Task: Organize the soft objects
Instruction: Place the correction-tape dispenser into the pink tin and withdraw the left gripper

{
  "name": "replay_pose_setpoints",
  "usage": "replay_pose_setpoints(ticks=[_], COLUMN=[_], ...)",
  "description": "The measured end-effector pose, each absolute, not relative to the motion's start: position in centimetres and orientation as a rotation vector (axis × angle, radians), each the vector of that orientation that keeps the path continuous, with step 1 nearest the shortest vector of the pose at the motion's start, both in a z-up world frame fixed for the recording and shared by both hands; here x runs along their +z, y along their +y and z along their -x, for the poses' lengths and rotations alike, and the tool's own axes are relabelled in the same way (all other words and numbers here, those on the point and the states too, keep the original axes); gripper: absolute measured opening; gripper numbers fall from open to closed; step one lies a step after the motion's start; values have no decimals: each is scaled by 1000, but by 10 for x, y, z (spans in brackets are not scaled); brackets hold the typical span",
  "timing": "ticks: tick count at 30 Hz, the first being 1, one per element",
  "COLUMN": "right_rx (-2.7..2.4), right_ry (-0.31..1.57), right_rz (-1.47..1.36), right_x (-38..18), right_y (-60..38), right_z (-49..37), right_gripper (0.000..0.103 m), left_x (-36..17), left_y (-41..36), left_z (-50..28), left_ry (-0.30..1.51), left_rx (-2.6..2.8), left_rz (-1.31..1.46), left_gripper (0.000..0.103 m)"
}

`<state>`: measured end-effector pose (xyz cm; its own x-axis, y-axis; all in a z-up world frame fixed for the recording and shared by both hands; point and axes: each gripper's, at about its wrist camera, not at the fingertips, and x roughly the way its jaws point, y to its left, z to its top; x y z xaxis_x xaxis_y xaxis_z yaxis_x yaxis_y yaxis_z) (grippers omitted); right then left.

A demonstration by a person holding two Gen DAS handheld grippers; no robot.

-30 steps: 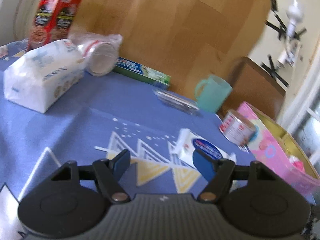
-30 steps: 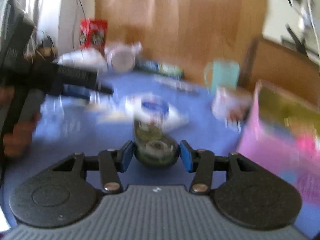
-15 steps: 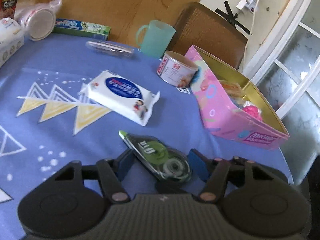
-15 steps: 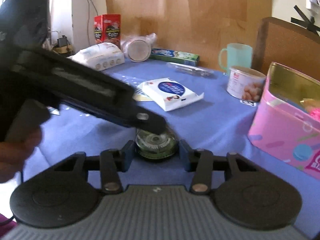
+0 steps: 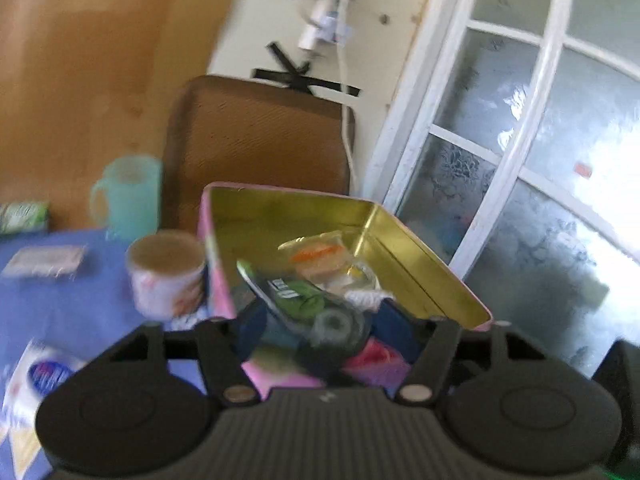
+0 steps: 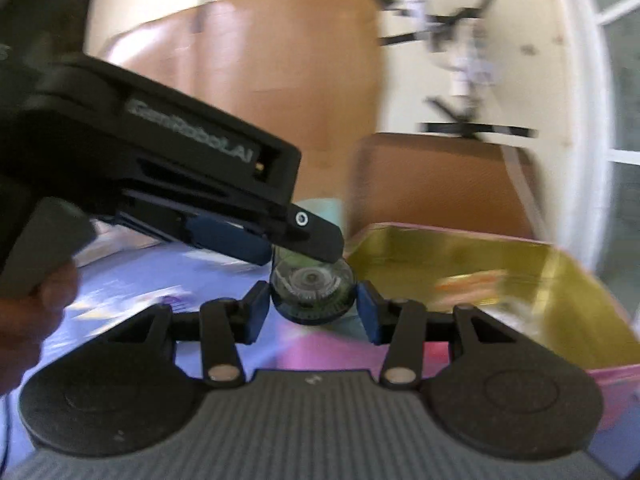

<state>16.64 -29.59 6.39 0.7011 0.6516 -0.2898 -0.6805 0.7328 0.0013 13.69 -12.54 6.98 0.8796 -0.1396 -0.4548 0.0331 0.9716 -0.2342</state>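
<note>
A green and black correction tape dispenser [image 6: 312, 292] hangs just above the near edge of the pink tin [image 6: 460, 256] with its gold inside. My right gripper [image 6: 312, 316] is shut on the dispenser's round end. In the left wrist view the dispenser [image 5: 304, 304] lies between the jaws of my left gripper [image 5: 324, 332], which are opening; gaps show beside both pads. The left gripper's fingers [image 6: 316, 236] reach over the dispenser from the left. Small packets [image 5: 320, 256] lie in the tin [image 5: 420, 264].
On the blue cloth stand a teal mug [image 5: 128, 196] and a printed can [image 5: 168, 276], with a wipes pack [image 5: 40, 376] nearer. A brown chair back [image 5: 260, 140] and a white glazed door [image 5: 520, 160] stand behind the tin. A hand [image 6: 32, 312] holds the left gripper.
Both grippers have swung right and up with the dispenser, from over the blue cloth to the pink tin's near edge. The left jaws stand wider than half a second ago.
</note>
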Motion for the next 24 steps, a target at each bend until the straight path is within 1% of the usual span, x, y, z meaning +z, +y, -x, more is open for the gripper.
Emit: replay_pose_setpoints(ticks=[1, 2, 5, 7, 9, 13, 17, 22, 24], right_rx=[648, 568, 563, 545, 545, 623, 876, 1113, 1128], right_ry=[277, 293, 334, 318, 301, 284, 342, 532, 583], right_rz=[125, 142, 38, 20, 16, -79, -75, -24, -2], right_x=[59, 55, 55, 58, 63, 80, 90, 84, 81], right_y=[-296, -297, -318, -325, -324, -316, -270, -169, -128], right_z=[-180, -192, -207, -208, -207, -207, -191, -180, -182], right_gripper=[54, 63, 63, 63, 63, 63, 63, 63, 66], left_x=[68, 65, 55, 50, 43, 30, 15, -4, -13], left_y=[-129, -130, -114, -93, -66, -5, 43, 80, 85], left_z=[-140, -140, -124, -108, -89, -51, -22, -4, -1], left_ry=[479, 473, 468, 461, 463, 477, 484, 458, 448], left_rx=[-68, -50, -46, 9, 98, 289, 484, 570, 560], left_rz=[195, 181, 222, 236, 261, 352, 348, 414, 449], left_gripper=[66, 66, 66, 66, 66, 66, 66, 66, 66])
